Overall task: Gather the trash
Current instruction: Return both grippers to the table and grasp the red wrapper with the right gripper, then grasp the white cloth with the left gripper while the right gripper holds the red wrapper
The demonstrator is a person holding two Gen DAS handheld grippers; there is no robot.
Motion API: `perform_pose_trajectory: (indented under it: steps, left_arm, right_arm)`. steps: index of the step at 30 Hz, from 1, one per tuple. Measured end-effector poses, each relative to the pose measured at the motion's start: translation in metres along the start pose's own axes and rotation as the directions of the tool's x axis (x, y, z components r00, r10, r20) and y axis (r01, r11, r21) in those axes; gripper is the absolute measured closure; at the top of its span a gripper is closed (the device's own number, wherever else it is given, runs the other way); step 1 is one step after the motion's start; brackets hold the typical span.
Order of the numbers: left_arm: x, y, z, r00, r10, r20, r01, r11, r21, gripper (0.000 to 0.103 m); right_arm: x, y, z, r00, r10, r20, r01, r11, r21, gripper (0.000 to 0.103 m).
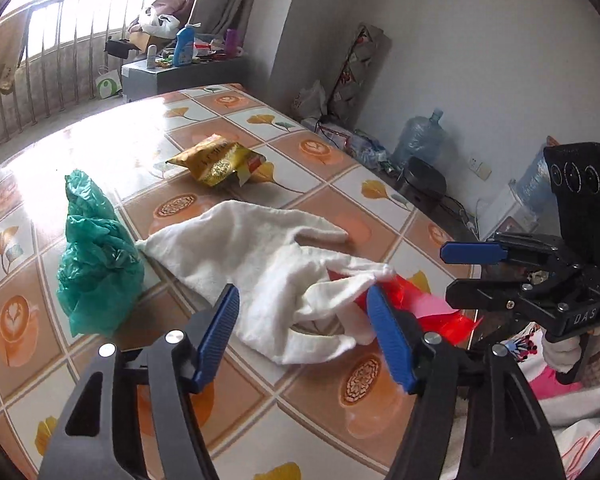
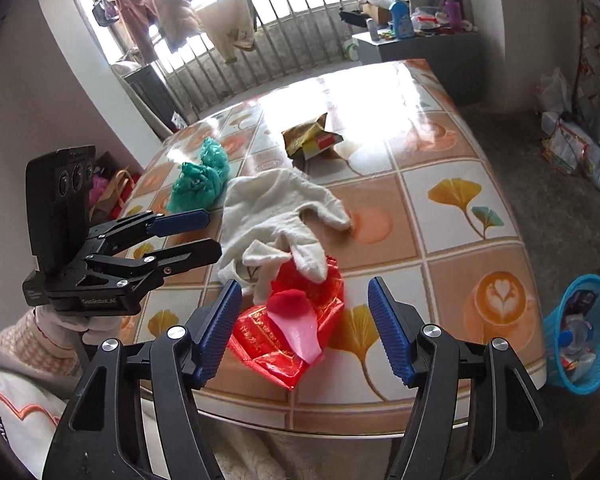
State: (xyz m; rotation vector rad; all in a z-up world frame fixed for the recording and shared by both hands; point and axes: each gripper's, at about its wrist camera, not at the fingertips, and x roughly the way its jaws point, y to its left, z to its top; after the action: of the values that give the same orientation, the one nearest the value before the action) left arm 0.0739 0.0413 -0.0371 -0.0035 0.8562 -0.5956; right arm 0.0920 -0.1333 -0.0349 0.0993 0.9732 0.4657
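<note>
Trash lies spread on the tiled table (image 2: 460, 216): a red plastic bag (image 2: 288, 332) at the near edge, a white cloth (image 2: 276, 208) just behind it and partly on top of it, a crumpled green plastic bag (image 2: 200, 176) left of the cloth, and a yellow snack packet (image 2: 308, 140) beyond the cloth, toward the window. A blue waste basket (image 2: 584, 336) stands on the floor, right of the table's near corner.

The right gripper (image 2: 304, 328) hangs over the red bag with its jaws wide apart, holding nothing. The left gripper (image 1: 304, 332) is also spread wide and empty, above the near end of the cloth.

I judge the step in hand is to take the red bag. It is better to close on a raised fold, away from the cloth tip, so the cloth does not come along.

The red bag's long axis runs from the cloth toward the near edge, slightly rightward. The cloth's long axis runs from the red bag away toward the packet.
</note>
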Motion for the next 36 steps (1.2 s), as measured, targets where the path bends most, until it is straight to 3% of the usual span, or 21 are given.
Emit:
perform_pose_trajectory:
  steps: [6,12,17,20,23,31,36]
  left_arm:
    - [0.025,-0.001,-0.002,0.996,0.027,-0.087,-0.02,0.996,0.083,0.049]
    - [0.035,-0.007,-0.001,0.993,0.072,-0.09,-0.059,0.989,0.136,0.058]
    - [0.036,-0.002,0.002,0.993,0.085,-0.085,-0.074,0.99,0.116,0.075]
    - [0.036,0.004,0.005,0.993,0.083,-0.087,-0.075,0.993,0.091,0.086]
    - [0.034,0.007,0.006,0.993,0.077,-0.085,-0.071,0.995,0.069,0.091]
    - [0.005,0.001,0.02,0.996,0.093,0.016,-0.094,0.993,0.075,0.092]
    - [-0.011,0.0,0.032,0.994,0.078,0.077,-0.082,0.995,0.053,0.092]
  right_arm:
    - [0.028,-0.005,-0.01,0.995,-0.013,-0.095,0.013,1.0,-0.001,0.064]
    - [0.027,-0.016,-0.013,0.997,-0.013,-0.081,0.016,0.999,0.03,0.081]
    - [0.027,-0.022,-0.014,0.996,-0.036,-0.076,0.039,0.998,0.042,0.097]
    - [0.022,-0.024,-0.017,0.997,-0.035,-0.068,0.038,0.998,0.055,0.098]
    - [0.017,-0.026,-0.017,0.998,-0.04,-0.051,0.044,0.997,0.066,0.099]
    - [-0.007,-0.04,-0.011,0.997,-0.072,0.037,0.067,0.991,0.117,0.099]
    - [-0.021,-0.057,-0.005,0.984,-0.139,0.107,0.119,0.977,0.176,0.099]
